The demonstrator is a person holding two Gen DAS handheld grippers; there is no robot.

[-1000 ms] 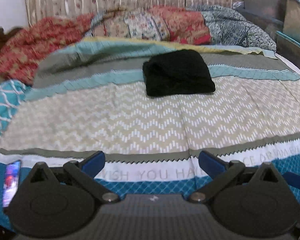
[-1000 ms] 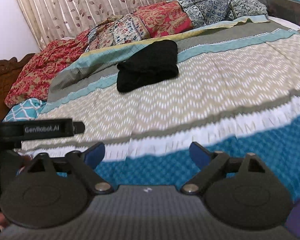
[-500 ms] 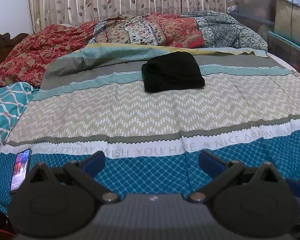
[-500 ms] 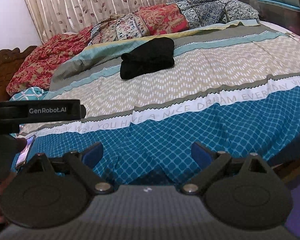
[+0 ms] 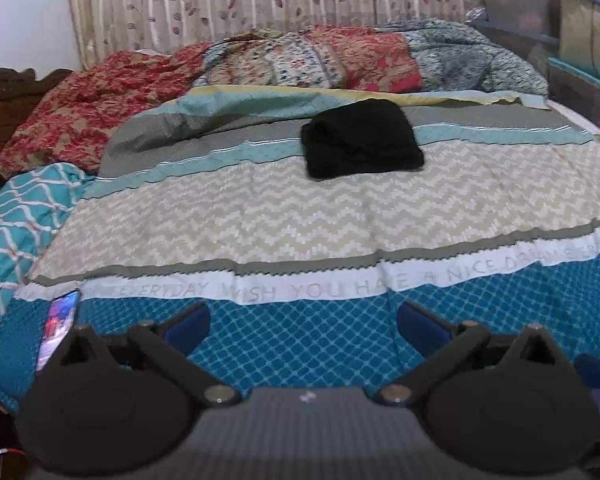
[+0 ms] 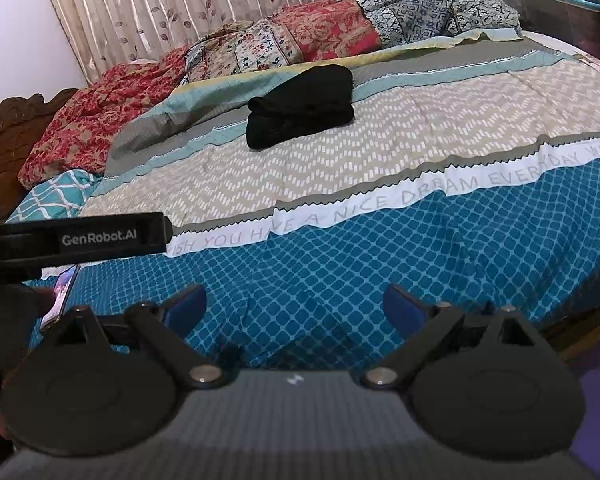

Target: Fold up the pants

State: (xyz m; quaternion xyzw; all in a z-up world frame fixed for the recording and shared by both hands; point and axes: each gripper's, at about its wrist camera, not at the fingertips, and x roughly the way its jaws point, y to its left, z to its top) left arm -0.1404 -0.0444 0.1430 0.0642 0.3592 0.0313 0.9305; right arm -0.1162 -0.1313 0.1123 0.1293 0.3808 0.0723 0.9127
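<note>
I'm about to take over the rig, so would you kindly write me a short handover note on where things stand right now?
Left gripper: open, empty, hovering over the blue near edge of the bedspread.
Right gripper: open, empty, also over the near edge.
Black pants: a compact folded bundle on the bedspread, far from both grippers, near the pillows.
A phone lies at the near left edge of the bed.
Done: the pants look folded and set down.
Left: probably nothing; perhaps check that the bundle is tidy.
</note>
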